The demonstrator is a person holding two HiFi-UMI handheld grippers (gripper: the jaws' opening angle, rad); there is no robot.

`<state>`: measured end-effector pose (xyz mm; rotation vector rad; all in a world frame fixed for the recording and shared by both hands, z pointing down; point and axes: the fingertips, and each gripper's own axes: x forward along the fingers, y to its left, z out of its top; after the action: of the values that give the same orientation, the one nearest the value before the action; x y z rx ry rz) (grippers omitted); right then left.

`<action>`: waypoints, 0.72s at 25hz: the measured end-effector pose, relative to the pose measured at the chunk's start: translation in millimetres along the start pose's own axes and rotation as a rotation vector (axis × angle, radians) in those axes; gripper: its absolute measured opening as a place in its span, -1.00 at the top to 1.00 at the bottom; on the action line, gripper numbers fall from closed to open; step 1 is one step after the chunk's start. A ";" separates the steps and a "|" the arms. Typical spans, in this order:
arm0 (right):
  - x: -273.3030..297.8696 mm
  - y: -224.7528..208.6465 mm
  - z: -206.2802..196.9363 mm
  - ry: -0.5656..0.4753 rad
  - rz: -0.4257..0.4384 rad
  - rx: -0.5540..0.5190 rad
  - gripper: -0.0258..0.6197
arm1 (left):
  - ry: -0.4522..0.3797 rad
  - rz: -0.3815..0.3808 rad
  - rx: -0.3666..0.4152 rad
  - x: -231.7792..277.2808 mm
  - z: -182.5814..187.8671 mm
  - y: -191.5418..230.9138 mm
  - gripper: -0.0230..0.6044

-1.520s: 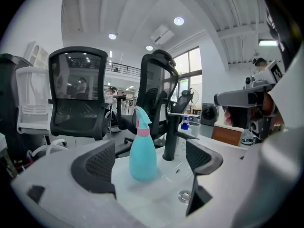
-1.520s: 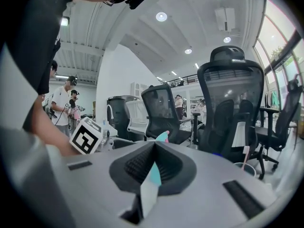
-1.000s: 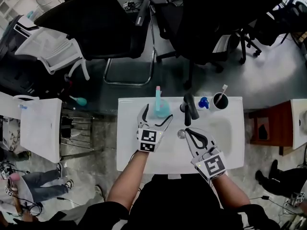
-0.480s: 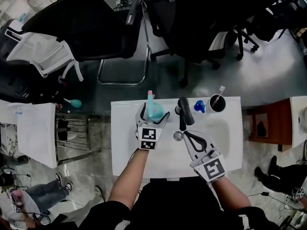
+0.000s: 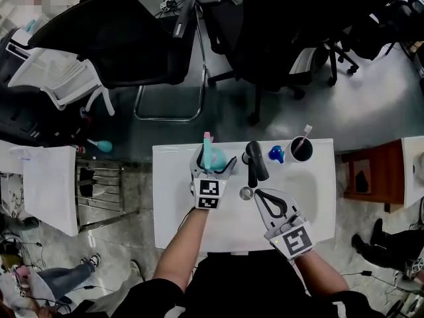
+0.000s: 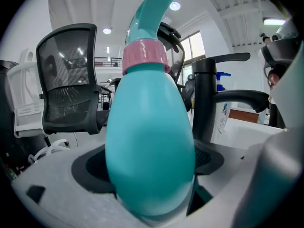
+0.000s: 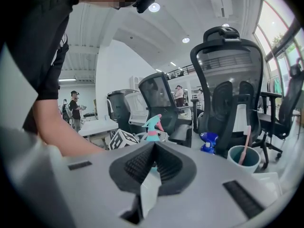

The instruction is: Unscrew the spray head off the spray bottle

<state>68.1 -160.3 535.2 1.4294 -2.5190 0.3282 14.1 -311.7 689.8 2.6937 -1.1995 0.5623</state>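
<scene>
Premises: an open office with a grey floor. One white desk (image 5: 173, 224) carries the work; its far edge runs just beyond the left fingertips and its near edge lies against the person's body. A sink basin (image 5: 306, 185) is sunk into the desk to the right of the right fingers. Bare desk surface lies to the left of the left fingers and in the strip between the two grippers.

Left gripper (image 5: 214, 161): fingers apart, one to either side of the spray bottle (image 5: 213, 156). The teal bottle body (image 6: 149, 151) stands upright between them, deep toward their base. Its spray head (image 6: 154, 8) and pink collar (image 6: 145, 56) rise above the fingers, still fitted.

Right gripper (image 5: 258, 194): fingers together with nothing between them (image 7: 154, 148), low over the desk. They are well apart from the bottle, which shows beyond their tips (image 7: 152, 125).

Count on the desk:
- One spray bottle.
- One black faucet (image 5: 255, 159), just right of the left fingers and beyond the right fingertips.
- One round metal drain piece (image 5: 246, 193), just left of the right fingertips.
- One small blue bottle (image 5: 275, 154).
- One dark cup (image 5: 300, 149) holding one toothbrush (image 7: 245, 144), farther right along the far edge.

Beyond the far edge the floor is crowded with at least three black office chairs (image 5: 112, 38) and one white chair (image 5: 59, 78). Further white desks stand off to the left (image 5: 50, 184) and at the right edge (image 5: 414, 171).
</scene>
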 end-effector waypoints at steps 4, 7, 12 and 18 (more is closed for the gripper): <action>-2.9 -0.3 -2.1 0.010 -0.002 0.007 0.90 | 0.008 0.011 0.016 2.0 -2.4 0.9 -0.52; -4.6 0.9 -2.0 0.012 0.000 0.005 0.90 | 0.008 0.005 0.024 1.6 -1.7 1.5 -0.50; -8.9 0.0 -2.4 0.011 -0.002 0.009 0.90 | 0.015 0.002 0.035 0.4 -3.4 -1.0 -0.47; -10.4 3.6 0.8 -0.002 0.004 -0.002 0.90 | 0.001 -0.006 0.060 -12.6 14.6 -2.4 -0.45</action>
<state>70.1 -150.3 531.0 1.4242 -2.5230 0.3247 12.3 -305.4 671.5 2.7450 -1.1919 0.6083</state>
